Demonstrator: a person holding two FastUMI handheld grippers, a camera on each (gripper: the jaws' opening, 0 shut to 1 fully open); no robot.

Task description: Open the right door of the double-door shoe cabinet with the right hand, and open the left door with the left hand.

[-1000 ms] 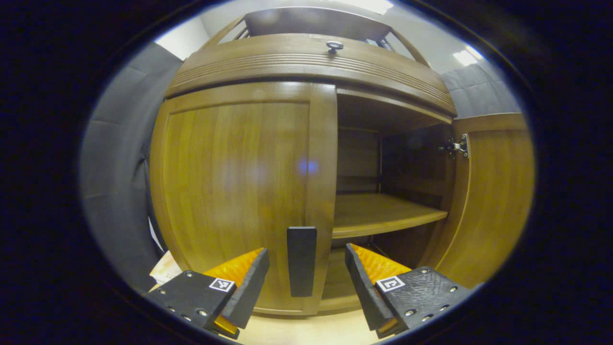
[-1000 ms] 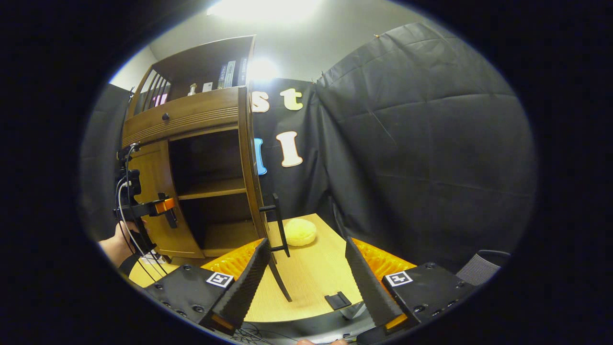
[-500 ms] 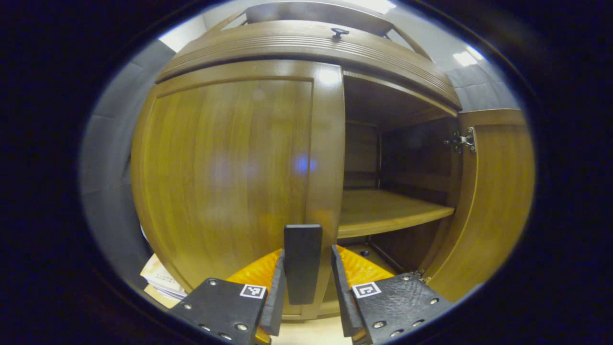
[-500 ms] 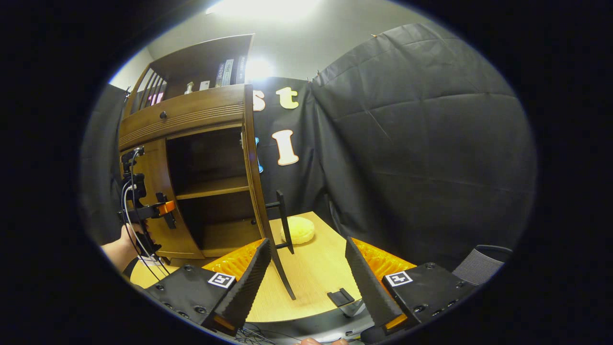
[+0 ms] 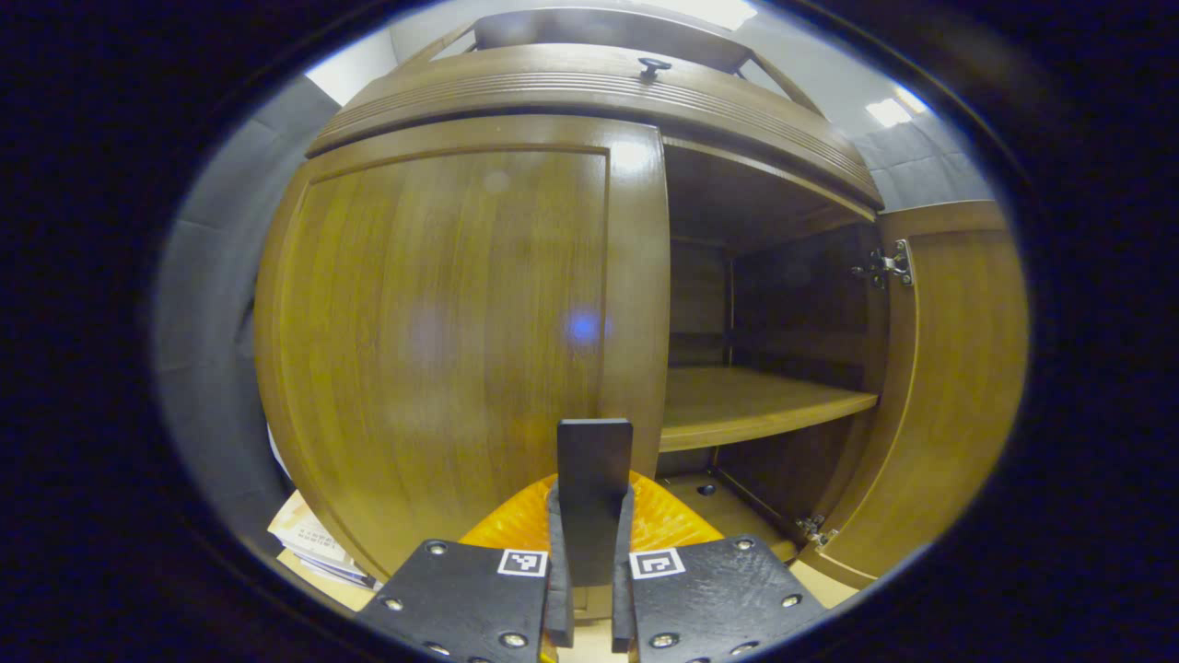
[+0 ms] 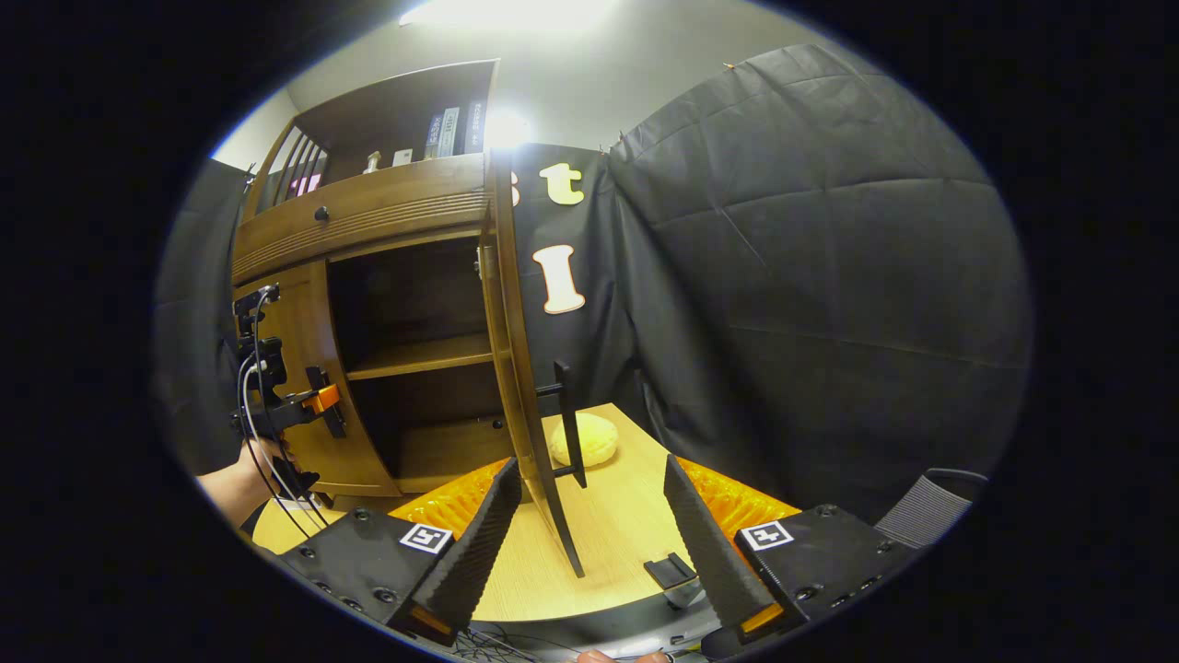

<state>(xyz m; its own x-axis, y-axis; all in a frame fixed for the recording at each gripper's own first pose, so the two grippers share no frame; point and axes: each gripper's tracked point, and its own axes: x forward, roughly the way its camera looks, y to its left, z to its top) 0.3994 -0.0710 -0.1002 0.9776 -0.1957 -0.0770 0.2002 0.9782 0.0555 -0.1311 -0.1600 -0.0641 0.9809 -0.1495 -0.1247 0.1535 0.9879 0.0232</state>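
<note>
A: Left gripper (image 5: 589, 589) is clamped on the left door handle (image 5: 594, 502), both fingers pressed against the dark bar. Risk?

B: Slip is judged the main one. The handle is gripped low on the bar; if the pull is made straight back instead of along the hinge arc, the bar could be dragged out of the pads or twisted in them.

A: Left door (image 5: 442, 341) state?

B: Seen closed or very nearly closed, face-on to the left gripper view. Not yet opened.

A: Right gripper (image 6: 589, 543)?

B: Fingers are spread wide, nothing held, nothing touched. It is seen just in front of the right door (image 6: 516, 368), which is swung out edge-on, its handle (image 6: 569, 424) apart from the fingers.

A: Anything near that door?

B: A pale round object (image 6: 584, 438) is lying on the table (image 6: 608, 543) behind the door; no contact visible. A second risk is judged: the right door could be bumped by the open gripper if it is moved leftward.

A: Cabinet interior?

B: Shelf (image 5: 755, 405) is exposed on the right half of the shoe cabinet (image 5: 599, 83).
</note>
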